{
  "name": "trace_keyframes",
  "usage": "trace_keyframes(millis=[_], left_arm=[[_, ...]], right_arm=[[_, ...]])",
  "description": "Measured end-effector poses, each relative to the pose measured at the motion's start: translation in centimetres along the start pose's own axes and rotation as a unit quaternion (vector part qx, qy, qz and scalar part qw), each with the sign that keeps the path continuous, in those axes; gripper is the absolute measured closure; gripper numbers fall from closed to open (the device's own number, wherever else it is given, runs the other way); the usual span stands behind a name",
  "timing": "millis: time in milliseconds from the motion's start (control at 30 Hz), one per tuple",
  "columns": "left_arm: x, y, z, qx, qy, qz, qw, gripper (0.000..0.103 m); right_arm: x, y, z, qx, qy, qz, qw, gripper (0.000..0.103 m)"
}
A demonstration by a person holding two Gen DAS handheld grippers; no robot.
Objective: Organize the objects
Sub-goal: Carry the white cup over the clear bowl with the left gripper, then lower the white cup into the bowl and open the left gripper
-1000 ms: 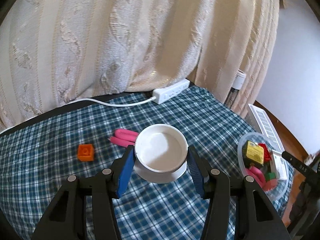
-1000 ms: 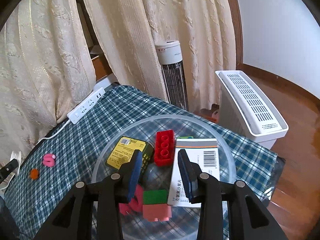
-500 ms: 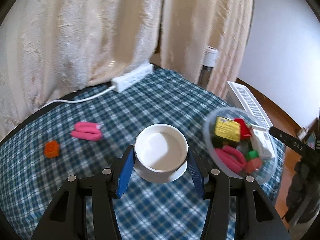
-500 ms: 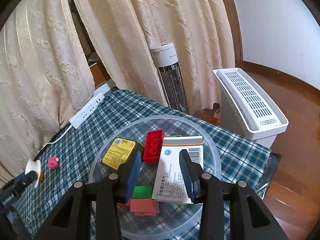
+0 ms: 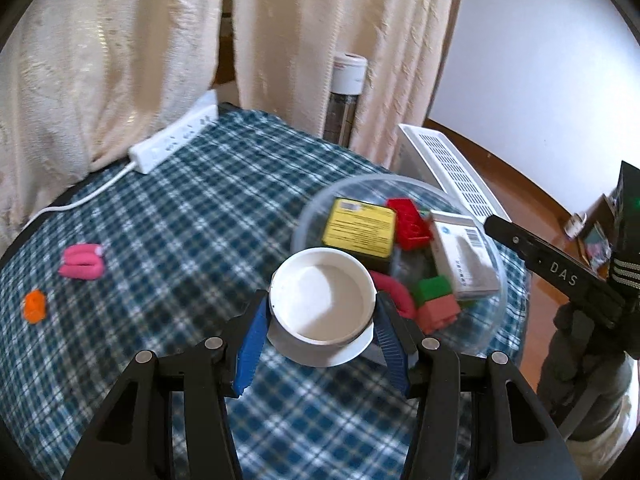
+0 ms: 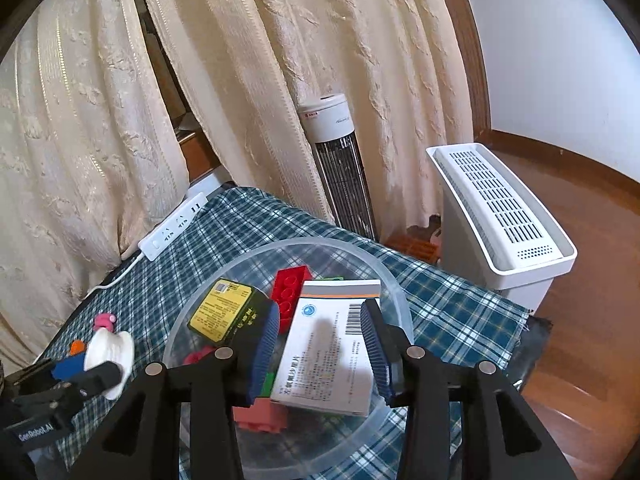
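My left gripper [image 5: 320,338] is shut on a white round cup [image 5: 322,300] and holds it above the near-left rim of the clear plastic bowl [image 5: 494,308]. The bowl holds a yellow-labelled box [image 5: 360,230], a red brick [image 5: 410,224], a white medicine box [image 5: 464,254], green and salmon bricks and a pink piece. My right gripper [image 6: 320,344] is open above the bowl [image 6: 394,290], over the white medicine box [image 6: 328,354], holding nothing. The cup also shows at the left of the right wrist view [image 6: 108,354].
A pink curled piece [image 5: 82,266] and an orange brick [image 5: 35,306] lie on the plaid cloth at the left. A white power strip [image 5: 174,142] lies at the back by the curtains. A tower heater [image 6: 340,176] and a white appliance [image 6: 500,216] stand beyond the table edge.
My left gripper has carried the cup rightward from the table's middle to the bowl's rim. My right gripper has lifted and drawn back a little above the bowl.
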State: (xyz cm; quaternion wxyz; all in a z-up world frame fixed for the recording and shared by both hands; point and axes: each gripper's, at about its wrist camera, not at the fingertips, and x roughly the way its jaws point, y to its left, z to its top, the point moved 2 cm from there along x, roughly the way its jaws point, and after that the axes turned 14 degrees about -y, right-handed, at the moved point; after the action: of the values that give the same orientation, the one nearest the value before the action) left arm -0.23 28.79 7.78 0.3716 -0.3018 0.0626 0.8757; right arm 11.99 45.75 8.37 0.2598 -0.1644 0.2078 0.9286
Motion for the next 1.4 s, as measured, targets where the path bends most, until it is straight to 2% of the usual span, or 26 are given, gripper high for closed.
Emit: trace_keyframes(millis=[333, 833, 1267, 1400], left_arm=[[2.6, -3.1, -0.3, 0.024, 0.02, -0.017, 0.9994, 0.049], [5.9, -4.2, -1.0, 0.029, 0.052, -0.015, 0.9981, 0.049], [7.7, -3.9, -0.4, 0.035, 0.043, -0.006, 0.9985, 0.049], [7.6, -3.6, -0.3, 0.029, 0.039, -0.014, 0.9987, 0.049]], right_arm=[[0.3, -1.6, -0.1, 0.014, 0.002, 0.007, 1.0, 0.057], [1.1, -3.1, 0.1, 0.025, -0.001, 0.003, 1.0, 0.057], [1.0, -3.9, 0.3, 0.03, -0.005, 0.0, 1.0, 0.057], [0.8, -3.7, 0.3, 0.024, -0.007, 0.0, 1.0, 0.057]])
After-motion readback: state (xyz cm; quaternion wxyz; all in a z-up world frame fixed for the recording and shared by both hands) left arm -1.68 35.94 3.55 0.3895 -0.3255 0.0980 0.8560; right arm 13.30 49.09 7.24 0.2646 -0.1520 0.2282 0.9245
